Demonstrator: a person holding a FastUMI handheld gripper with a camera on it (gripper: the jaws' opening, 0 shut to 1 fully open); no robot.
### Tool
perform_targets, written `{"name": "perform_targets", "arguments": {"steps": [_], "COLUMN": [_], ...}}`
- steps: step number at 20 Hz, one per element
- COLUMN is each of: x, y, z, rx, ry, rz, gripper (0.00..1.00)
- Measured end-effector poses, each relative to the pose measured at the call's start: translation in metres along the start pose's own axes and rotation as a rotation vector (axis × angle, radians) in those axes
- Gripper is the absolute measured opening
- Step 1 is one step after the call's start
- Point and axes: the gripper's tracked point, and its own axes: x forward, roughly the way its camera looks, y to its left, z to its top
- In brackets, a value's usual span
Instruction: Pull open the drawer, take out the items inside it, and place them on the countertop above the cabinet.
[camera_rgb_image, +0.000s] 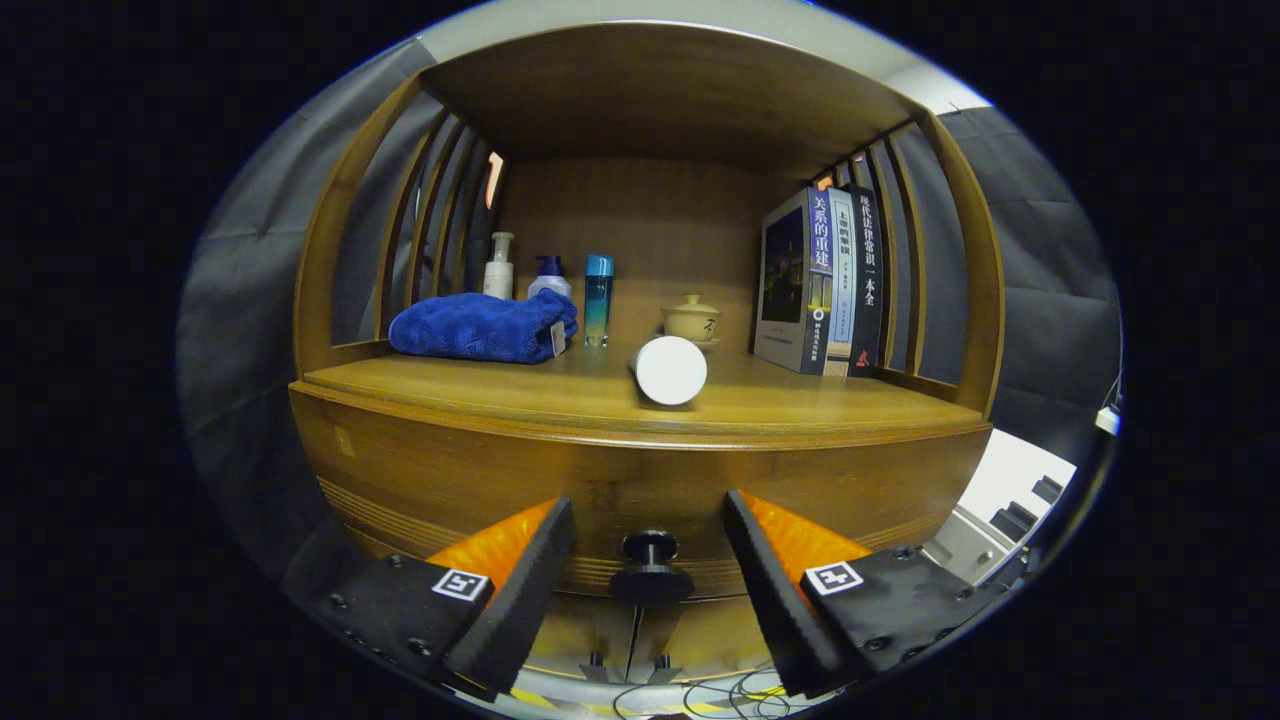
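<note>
On the wooden countertop (560, 395) stand a blue towel (480, 327), bottles and books. Below, the drawer (640, 485) is closed — the gripper (650, 530) has its fingers apart, one on each side of the dark knob (651, 570), not touching it.

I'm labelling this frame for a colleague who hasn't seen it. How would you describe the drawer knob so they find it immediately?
Start at the wooden cabinet whose countertop carries a blue towel, bottles and books. Drop down its curved front panel to the middle. The drawer knob is the small dark round pull between the open gripper's fingers, the only fitting on that wood face.
</note>
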Motion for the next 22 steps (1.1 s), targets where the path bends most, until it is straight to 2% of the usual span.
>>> {"name": "perform_targets", "arguments": {"steps": [3,6,14,22], "x": [-0.012,-0.047,-0.187,-0.281], "y": [0.005,0.004,-0.016,-0.059], "z": [-0.012,-0.011,0.056,0.098], "rx": [0.046,0.064,0.157,0.121], "ry": [0.037,0.042,-0.052,-0.134], "rz": [0.01,0.032,0.128,0.104], "gripper": [0.99,0.99,0.98,0.98]}}
